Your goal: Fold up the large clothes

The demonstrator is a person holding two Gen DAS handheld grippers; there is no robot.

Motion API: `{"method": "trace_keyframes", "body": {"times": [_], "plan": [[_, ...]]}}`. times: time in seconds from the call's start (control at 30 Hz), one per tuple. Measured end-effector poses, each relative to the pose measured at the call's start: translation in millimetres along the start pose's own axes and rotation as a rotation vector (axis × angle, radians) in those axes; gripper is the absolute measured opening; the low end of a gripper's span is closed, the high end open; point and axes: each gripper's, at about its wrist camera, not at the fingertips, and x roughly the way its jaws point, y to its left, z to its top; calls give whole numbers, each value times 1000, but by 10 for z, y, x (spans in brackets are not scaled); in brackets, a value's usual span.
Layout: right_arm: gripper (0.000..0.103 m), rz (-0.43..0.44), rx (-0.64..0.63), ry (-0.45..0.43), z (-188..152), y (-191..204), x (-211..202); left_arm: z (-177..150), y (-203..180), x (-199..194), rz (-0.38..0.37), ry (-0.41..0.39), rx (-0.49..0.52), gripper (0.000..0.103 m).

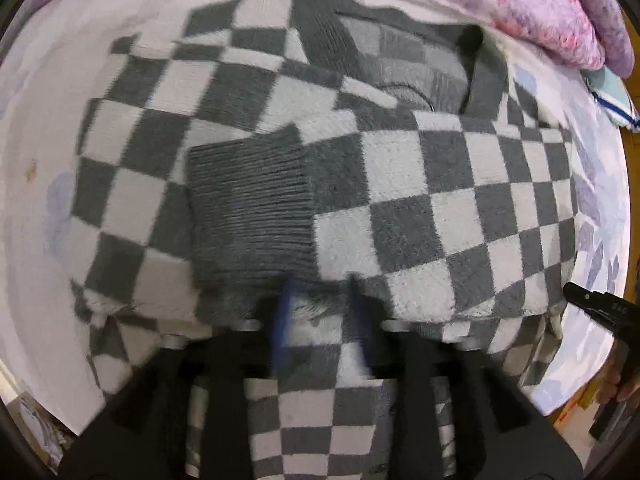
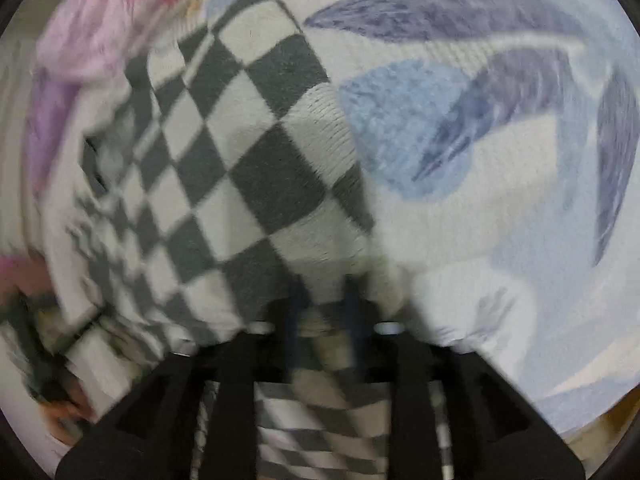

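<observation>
Right now a grey-and-white checked sweater (image 1: 420, 200) lies spread on a bed sheet (image 1: 52, 128) printed with pale blue and purple leaves. In the left wrist view the sweater fills the middle of the picture. Its dark ribbed collar (image 1: 324, 40) sits up at 12 o'clock, and one sleeve is folded across the body, so that its ribbed grey cuff (image 1: 250, 208) lies just left of centre. A pink and purple blanket (image 1: 540, 8) is bunched along the bed edge at 1 o'clock, well apart from the sweater.

The left gripper (image 1: 320, 320) hangs over the sweater's lower part at 6 o'clock. Its blue-tipped fingers (image 1: 282, 328) are blurred but stand apart, with checked cloth showing in the gap; nothing looks pinched between them. At 4 o'clock a black part of the other tool juts in, with a hand (image 1: 614, 384) behind it at the frame edge.

In the right wrist view the right gripper (image 2: 324, 320) sits at 6 o'clock over the sweater's (image 2: 224, 168) edge, where the cloth meets the leaf-print sheet (image 2: 500, 220). Its fingers (image 2: 296, 312) are also smeared by motion and parted, and whether they touch the cloth I cannot tell. The pink blanket (image 2: 92, 28) shows at 10 o'clock.

No boxes, baskets or other containers appear in either view.
</observation>
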Motion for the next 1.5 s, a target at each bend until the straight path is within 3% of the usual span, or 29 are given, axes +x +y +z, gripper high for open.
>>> {"method": "trace_keyframes", "body": {"times": [0.03, 0.07, 0.2, 0.3, 0.4, 0.5, 0.63, 0.9, 1.13, 1.37, 1.5], "plan": [[49, 43, 56, -27, -57, -68, -42, -26, 14, -23, 3, -8, -2, 49], [51, 44, 78, -45, -60, -78, -23, -53, 40, -36, -1, -6, -7, 49], [72, 0, 76, -39, -133, 140, -96, -143, 133, -139, 9, -12, -23, 49], [75, 6, 67, -28, -111, 249, -143, -152, 192, -243, 13, -47, -34, 59], [82, -37, 18, -47, -61, 460, -197, -98, 164, -338, 50, -54, -26, 59], [84, -55, 5, -66, 10, 448, -354, 17, 221, -401, 65, -63, -24, 67], [86, -75, 11, -81, 155, 433, -479, 164, 363, -464, 98, -55, -19, 70], [88, -180, -37, -93, 704, 535, -506, 632, 555, -418, 135, -42, -13, 78], [89, -255, -73, -75, 1208, 654, -334, 1082, 834, -320, 194, -39, -4, 82], [90, -291, -140, -33, 1618, 821, -30, 1488, 1288, -192, 155, -27, -93, 83], [90, -266, -162, 3, 1862, 834, 230, 1737, 1465, -10, 147, -7, -97, 84]]}}
